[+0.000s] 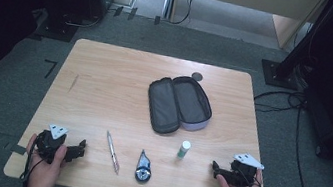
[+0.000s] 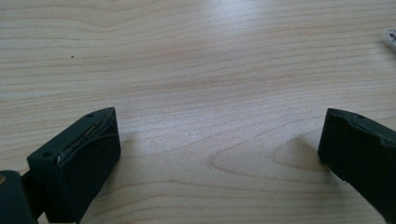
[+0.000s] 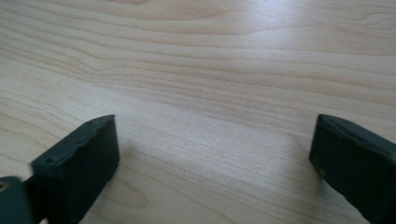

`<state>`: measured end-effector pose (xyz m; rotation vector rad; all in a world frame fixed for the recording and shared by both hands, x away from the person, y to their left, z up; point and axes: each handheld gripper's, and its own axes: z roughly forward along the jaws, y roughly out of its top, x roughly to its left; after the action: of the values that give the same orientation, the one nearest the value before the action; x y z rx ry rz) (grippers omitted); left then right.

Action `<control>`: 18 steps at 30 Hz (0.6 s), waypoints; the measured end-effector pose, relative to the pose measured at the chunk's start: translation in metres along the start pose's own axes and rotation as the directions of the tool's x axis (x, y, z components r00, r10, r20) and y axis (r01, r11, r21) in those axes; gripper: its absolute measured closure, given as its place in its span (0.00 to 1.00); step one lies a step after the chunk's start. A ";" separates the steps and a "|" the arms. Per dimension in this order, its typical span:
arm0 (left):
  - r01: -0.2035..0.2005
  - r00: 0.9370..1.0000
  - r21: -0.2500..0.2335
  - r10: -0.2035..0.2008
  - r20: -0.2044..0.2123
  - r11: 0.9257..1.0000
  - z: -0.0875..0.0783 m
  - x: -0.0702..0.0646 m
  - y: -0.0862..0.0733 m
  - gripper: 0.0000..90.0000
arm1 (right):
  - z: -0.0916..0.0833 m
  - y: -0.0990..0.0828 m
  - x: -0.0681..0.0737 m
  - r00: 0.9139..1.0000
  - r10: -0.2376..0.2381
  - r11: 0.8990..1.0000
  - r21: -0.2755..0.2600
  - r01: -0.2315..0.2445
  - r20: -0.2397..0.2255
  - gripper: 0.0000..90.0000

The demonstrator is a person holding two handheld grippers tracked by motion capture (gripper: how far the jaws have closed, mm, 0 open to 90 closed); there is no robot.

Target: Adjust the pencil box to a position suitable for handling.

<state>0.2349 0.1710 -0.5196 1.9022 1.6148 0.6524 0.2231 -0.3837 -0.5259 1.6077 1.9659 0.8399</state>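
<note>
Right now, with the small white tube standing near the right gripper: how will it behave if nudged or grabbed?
The small white tube stands upright on a narrow base on the table, so a side push would probably tip it. It looks round, so once down it may roll. Its smooth, slim body seems light and could slip between the fingers.

- Left gripper view: pen [image 2: 391,39] cut off by right edge; only its tip visible.
- Correction tape dispenser [image 1: 143,167]: markings too small to read.
- Small dark disc [image 1: 197,76] on desk: identity indeterminate.
</note>
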 end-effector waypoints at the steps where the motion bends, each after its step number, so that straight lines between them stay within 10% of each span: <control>1: 0.001 1.000 -0.001 -0.001 0.000 1.000 0.000 0.000 0.000 0.00 | -0.001 -0.001 0.000 1.000 0.005 1.000 -0.010 -0.005 0.002 0.09; 7: 0.002 1.000 -0.001 -0.002 0.000 1.000 0.000 0.000 0.000 0.00 | -0.010 0.009 0.001 0.999 -0.024 0.999 -0.045 0.022 -0.049 0.38; 18: 0.000 1.000 0.000 0.000 0.001 1.000 0.000 0.000 0.000 0.00 | -0.012 0.039 0.016 0.985 -0.137 0.983 -0.135 0.123 -0.100 0.48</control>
<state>0.2349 0.1710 -0.5195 1.9027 1.6144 0.6516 0.2386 -0.3650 -0.4892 1.3703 2.0224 0.9991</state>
